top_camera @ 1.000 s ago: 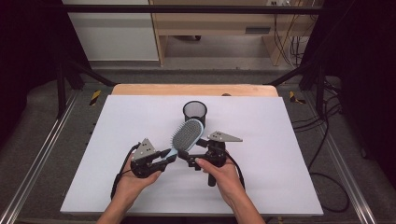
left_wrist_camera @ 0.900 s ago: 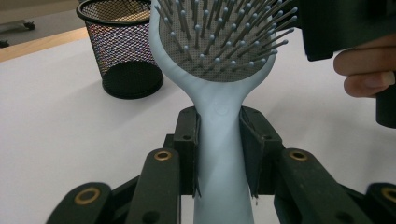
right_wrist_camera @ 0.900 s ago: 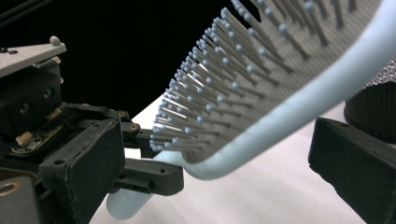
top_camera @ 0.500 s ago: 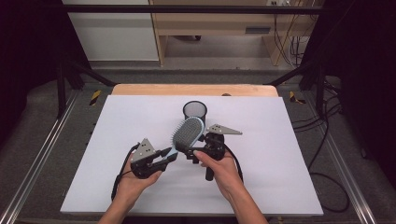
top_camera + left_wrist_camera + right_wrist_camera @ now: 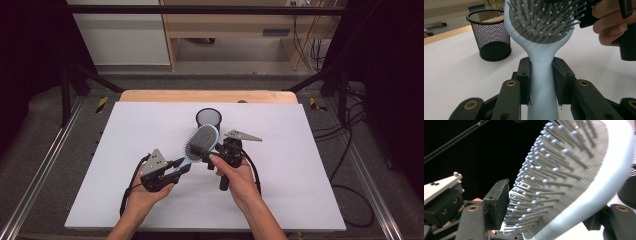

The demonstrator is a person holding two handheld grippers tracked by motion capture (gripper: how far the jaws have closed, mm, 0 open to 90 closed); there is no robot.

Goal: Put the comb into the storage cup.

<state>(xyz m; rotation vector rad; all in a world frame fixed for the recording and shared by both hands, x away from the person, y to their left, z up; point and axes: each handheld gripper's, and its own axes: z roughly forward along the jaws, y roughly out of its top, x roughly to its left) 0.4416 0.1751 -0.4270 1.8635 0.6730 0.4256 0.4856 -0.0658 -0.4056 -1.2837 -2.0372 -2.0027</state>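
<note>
left gripper clamped on the brush handle, right gripper straddling the head but grip unclear, mesh cup just behind.

Two black claws, left claw, right claw, grey three-cornered plates on top, brass-ringed screw holes on jaw links, black cables trailing, bare forearms, no sleeves

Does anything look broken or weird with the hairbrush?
Nothing looks broken. The hairbrush is held up off the table, its handle clamped in the left gripper, while the right gripper straddles its bristly head. The black mesh cup stands upright behind it, and nothing has spilled.
</note>
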